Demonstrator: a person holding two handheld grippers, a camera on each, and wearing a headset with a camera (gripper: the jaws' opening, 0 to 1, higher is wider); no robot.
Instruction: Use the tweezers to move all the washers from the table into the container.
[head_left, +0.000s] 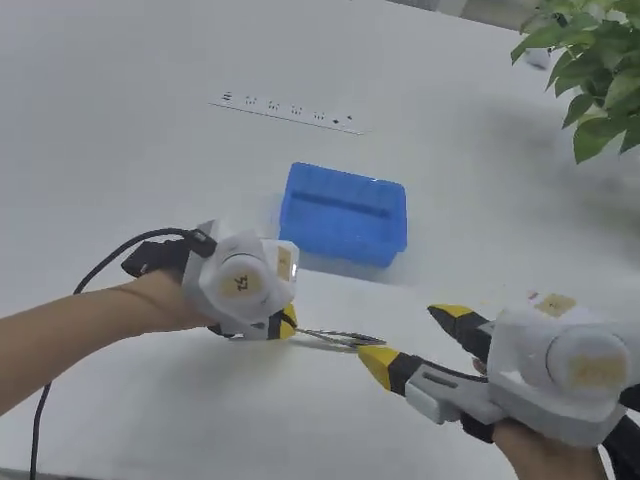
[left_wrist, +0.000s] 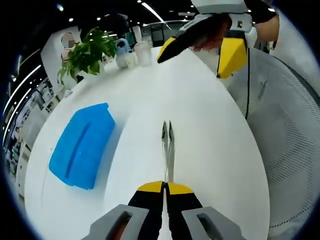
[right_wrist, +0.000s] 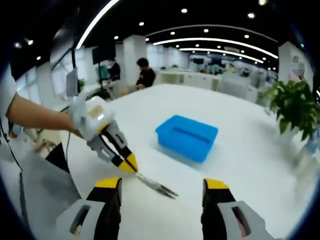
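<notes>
head view: at lower left the left gripper (head_left: 283, 322) clamps the tweezers (head_left: 340, 337), arms almost together with a thin slit between, tips holding nothing. the blue container (head_left: 345, 212) sits mid-frame on the white table (head_left: 120, 120). lower right, the right gripper (head_left: 405, 333) gapes wide.

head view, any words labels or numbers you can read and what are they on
No text can be read.
left gripper: a dark mark on its white body, too blurred to read.
right gripper: a pale yellow sticker, nothing legible on it.
power strip: small dark marks, too small to read.
blue container: no writing seen.
tweezers: no marking seen.
</notes>
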